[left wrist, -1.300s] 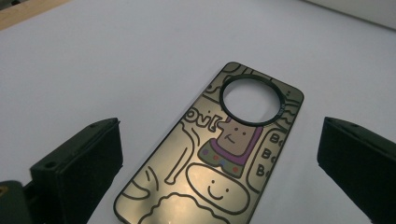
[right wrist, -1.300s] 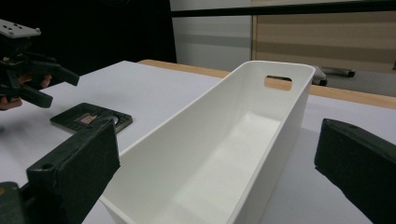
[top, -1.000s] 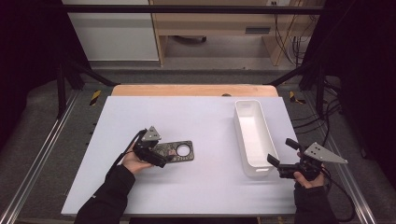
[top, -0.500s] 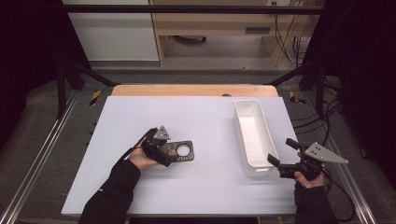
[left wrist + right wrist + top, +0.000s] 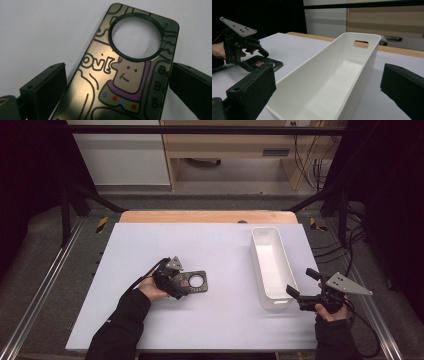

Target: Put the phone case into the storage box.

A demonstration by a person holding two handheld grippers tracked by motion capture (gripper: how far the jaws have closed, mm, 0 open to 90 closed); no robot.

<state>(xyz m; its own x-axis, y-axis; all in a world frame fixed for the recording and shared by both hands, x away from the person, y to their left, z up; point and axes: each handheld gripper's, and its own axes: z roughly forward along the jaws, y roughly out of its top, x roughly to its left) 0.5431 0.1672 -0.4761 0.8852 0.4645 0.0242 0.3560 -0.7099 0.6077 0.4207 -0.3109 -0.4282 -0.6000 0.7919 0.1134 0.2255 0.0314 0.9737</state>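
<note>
A dark phone case [image 5: 196,281] with a round camera hole and a cartoon drawing lies flat on the white table. My left gripper [image 5: 182,284] is over its near end. In the left gripper view the case [image 5: 130,82] lies between the two open jaws of my left gripper [image 5: 119,68], the right jaw close against its edge. My right gripper [image 5: 301,281] stands open at the near right end of a long white bin [image 5: 256,260]. The right gripper view shows the empty bin [image 5: 312,60] between the wide jaws of my right gripper [image 5: 329,72], with the case [image 5: 265,63] and left gripper [image 5: 254,58] farther off.
The white table top [image 5: 150,245] has free room around the case and in front of the bin. A wooden strip [image 5: 200,216] runs along the far edge. Black frame rails and cables stand at both sides.
My left gripper has slid to the right, farther over the phone case. The right gripper and the bin have stayed put.
</note>
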